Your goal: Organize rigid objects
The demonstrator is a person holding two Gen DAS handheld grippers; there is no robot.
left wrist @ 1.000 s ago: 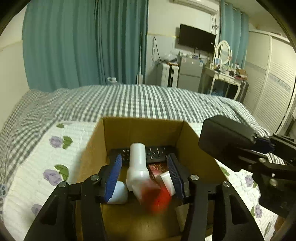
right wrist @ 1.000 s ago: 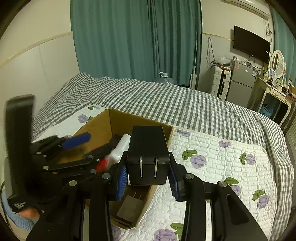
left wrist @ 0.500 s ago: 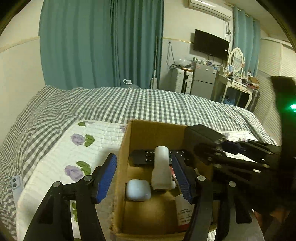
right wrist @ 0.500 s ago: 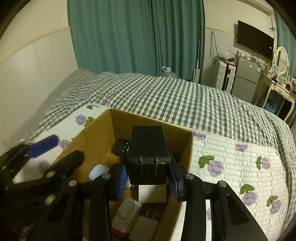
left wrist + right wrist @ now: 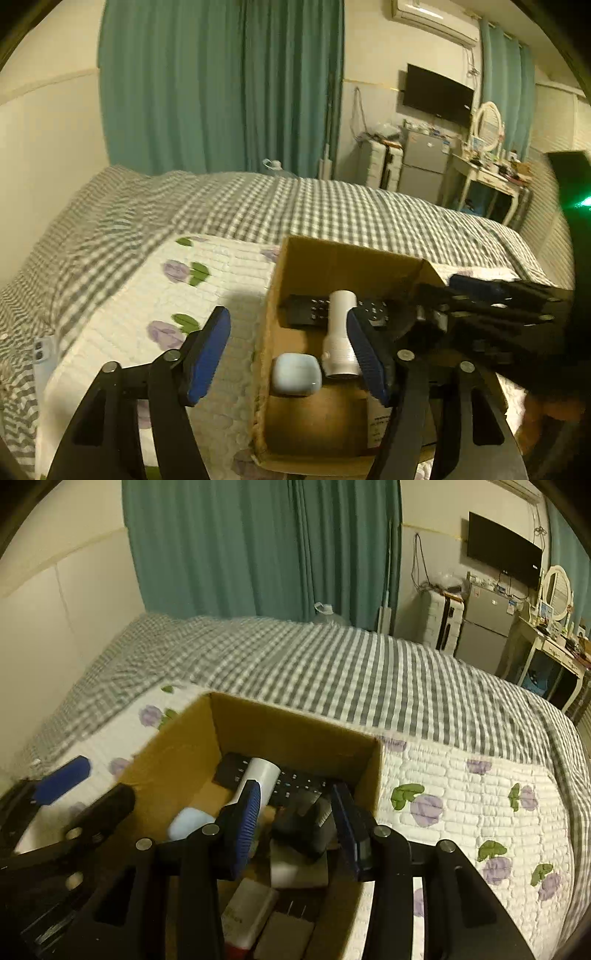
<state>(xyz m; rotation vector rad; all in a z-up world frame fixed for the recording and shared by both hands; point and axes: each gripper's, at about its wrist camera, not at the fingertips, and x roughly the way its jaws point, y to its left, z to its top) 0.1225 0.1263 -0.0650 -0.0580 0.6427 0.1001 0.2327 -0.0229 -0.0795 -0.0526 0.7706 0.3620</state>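
The open brown cardboard box (image 5: 334,258) (image 5: 295,727) rests on a white quilted bedspread with purple flowers and green leaves (image 5: 155,306) (image 5: 480,801). This bedspread lies over a grey-and-white checked bed cover (image 5: 332,210) (image 5: 351,672) on the bed.

Box contents:
- A black remote control with rows of buttons (image 5: 314,310) (image 5: 295,781) lies flat along the far wall, at 12 o'clock.
- A white cylindrical plastic bottle (image 5: 341,332) (image 5: 260,775) lies across it, its length running from 12 towards 6 o'clock.
- A pale blue rounded case (image 5: 295,374) (image 5: 188,823) lies just beside the bottle, at 9 o'clock from it.
- A black block-shaped power adapter (image 5: 306,823) lies tilted in the box at 3 o'clock from the bottle, on top of a white box-shaped item (image 5: 295,871).
- White chargers with metal prongs (image 5: 280,923) lie at the near end, at 6 o'clock.

Left gripper (image 5: 288,362): jaws spread wide and empty. One blue pad is over the bedspread outside the box; the other is over the box beside the bottle.

Right gripper (image 5: 299,827): jaws parted over the box on either side of the adapter. Contact between the pads and the adapter cannot be determined.

Room: teal floor-length curtains (image 5: 221,85) (image 5: 266,546) hang at 12 o'clock. At 2 o'clock are a wall-mounted black television (image 5: 437,96) (image 5: 504,548), a small grey refrigerator (image 5: 424,166) (image 5: 484,627) and a white dressing table with an oval mirror (image 5: 487,173) (image 5: 554,635). A white wall air conditioner (image 5: 432,18) is mounted above the television.
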